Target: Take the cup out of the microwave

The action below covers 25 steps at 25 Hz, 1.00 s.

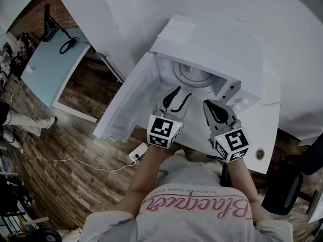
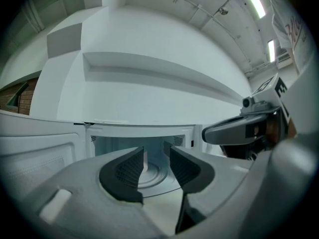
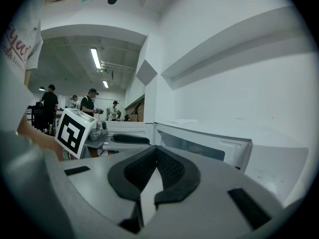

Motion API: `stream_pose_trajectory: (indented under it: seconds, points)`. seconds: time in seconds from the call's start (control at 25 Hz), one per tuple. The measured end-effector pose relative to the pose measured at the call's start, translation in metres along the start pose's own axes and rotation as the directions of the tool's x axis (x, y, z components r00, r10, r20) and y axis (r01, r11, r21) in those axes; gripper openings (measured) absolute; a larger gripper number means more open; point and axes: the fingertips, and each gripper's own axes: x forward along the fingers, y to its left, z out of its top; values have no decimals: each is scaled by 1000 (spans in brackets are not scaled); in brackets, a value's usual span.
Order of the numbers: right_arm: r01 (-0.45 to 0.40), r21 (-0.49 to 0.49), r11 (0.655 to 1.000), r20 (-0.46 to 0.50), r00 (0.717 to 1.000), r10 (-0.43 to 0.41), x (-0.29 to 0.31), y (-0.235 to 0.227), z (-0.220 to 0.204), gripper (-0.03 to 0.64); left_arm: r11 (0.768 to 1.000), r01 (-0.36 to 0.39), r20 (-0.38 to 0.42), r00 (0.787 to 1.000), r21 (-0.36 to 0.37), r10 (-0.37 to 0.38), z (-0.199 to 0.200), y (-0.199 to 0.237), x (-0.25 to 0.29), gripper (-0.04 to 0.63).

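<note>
The white microwave (image 1: 222, 49) stands with its door (image 1: 128, 102) swung open to the left. Its round turntable (image 1: 194, 75) shows inside the cavity, and I see no cup on it in the head view. My left gripper (image 1: 181, 92) is open at the cavity mouth, aimed inward. In the left gripper view the turntable (image 2: 154, 176) lies beyond the parted jaws of that gripper (image 2: 156, 151); a pale narrow strip shows beside the left jaw, and I cannot tell what it is. My right gripper (image 1: 214, 104) is shut and empty, in front of the control panel side.
A light blue table (image 1: 48, 67) stands far left on the wooden floor. A power strip (image 1: 137, 153) and cable lie on the floor below the door. A black chair (image 1: 287, 185) sits at the right. People (image 3: 50, 108) stand far off in the room.
</note>
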Motion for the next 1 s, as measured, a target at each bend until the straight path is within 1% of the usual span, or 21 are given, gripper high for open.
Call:
stream_pose_trajectory:
  seconds: [0.4,0.56,0.72,1.0]
  points:
    - [3,13,1000,4,1000,-4,7,-10,-3,11,1000,17,-28,999,18,-16,-14,8,35,170]
    - [-15,18,1000,-2,1000,15,10,-15,-9,11,1000,1,-30,1000,19,0,-20,11,50,170]
    - [-38,8,999,-10,999,38,15,-20,-19,11,1000,-14,-35,999,5,14,-29,15,64,170]
    - [-38,25,999,-17,999,39,21,-31,-31,11,1000,-30,-57,998,5,30,-44,23,89,169]
